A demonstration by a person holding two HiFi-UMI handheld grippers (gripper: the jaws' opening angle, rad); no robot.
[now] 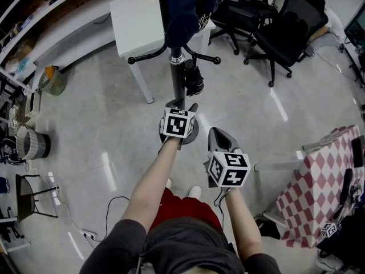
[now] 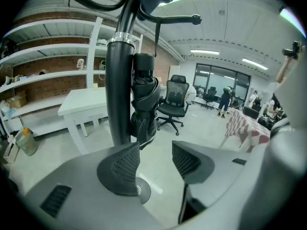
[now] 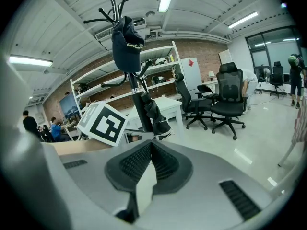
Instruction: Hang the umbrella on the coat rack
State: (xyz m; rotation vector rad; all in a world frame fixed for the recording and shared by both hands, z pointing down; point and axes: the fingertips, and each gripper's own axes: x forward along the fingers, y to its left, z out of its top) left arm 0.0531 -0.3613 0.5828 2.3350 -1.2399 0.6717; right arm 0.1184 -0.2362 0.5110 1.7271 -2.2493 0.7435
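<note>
The folded umbrella [image 2: 144, 104] is hung beside the coat rack [image 2: 117, 90] pole, centre frame, long axis vertical. The left gripper [image 2: 156, 150] jaws are spread and empty; the right gripper [image 3: 149, 147] jaws are pressed together.

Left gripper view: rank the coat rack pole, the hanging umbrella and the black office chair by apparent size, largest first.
1. coat rack pole
2. umbrella
3. office chair

The umbrella and the chair look nearly alike. The chair stands farther off, so its rank is unsure.
</note>
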